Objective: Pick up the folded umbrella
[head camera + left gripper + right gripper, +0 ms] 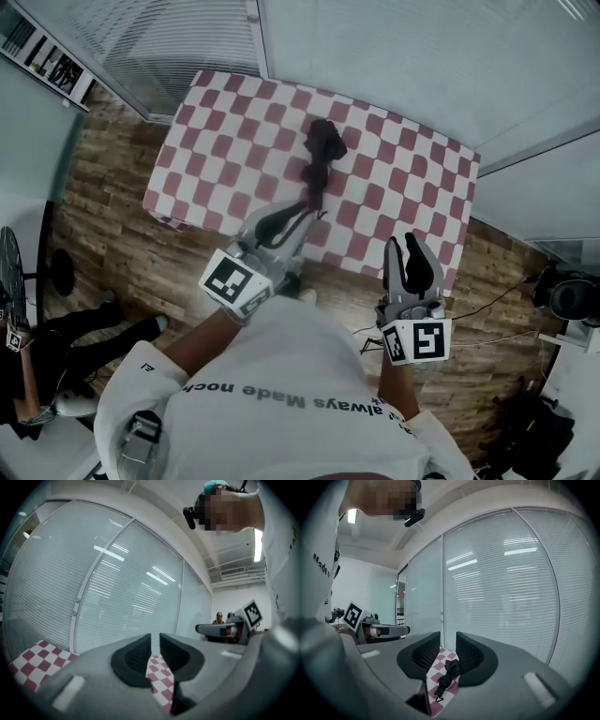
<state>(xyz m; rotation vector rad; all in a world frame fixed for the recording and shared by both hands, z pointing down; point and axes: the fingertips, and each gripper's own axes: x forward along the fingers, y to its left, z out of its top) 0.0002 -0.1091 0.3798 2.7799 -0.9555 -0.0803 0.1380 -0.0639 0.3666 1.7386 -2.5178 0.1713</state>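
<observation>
The black folded umbrella (321,155) lies on the table with the red-and-white checked cloth (234,141), handle end toward me. My left gripper (298,212) hovers at the table's near edge, just short of the umbrella, jaws shut and empty (155,641). My right gripper (411,242) is held to the right over the near edge, also shut on nothing. In the right gripper view the umbrella (449,672) shows through the slit between the jaws (448,639), well beyond them. The left gripper view shows only cloth (33,663), no umbrella.
Glass walls with blinds (394,56) stand close behind the table. Wood floor (103,216) surrounds it. Another person's dark legs (94,323) are at the lower left. Cables and dark gear (525,422) lie at the lower right.
</observation>
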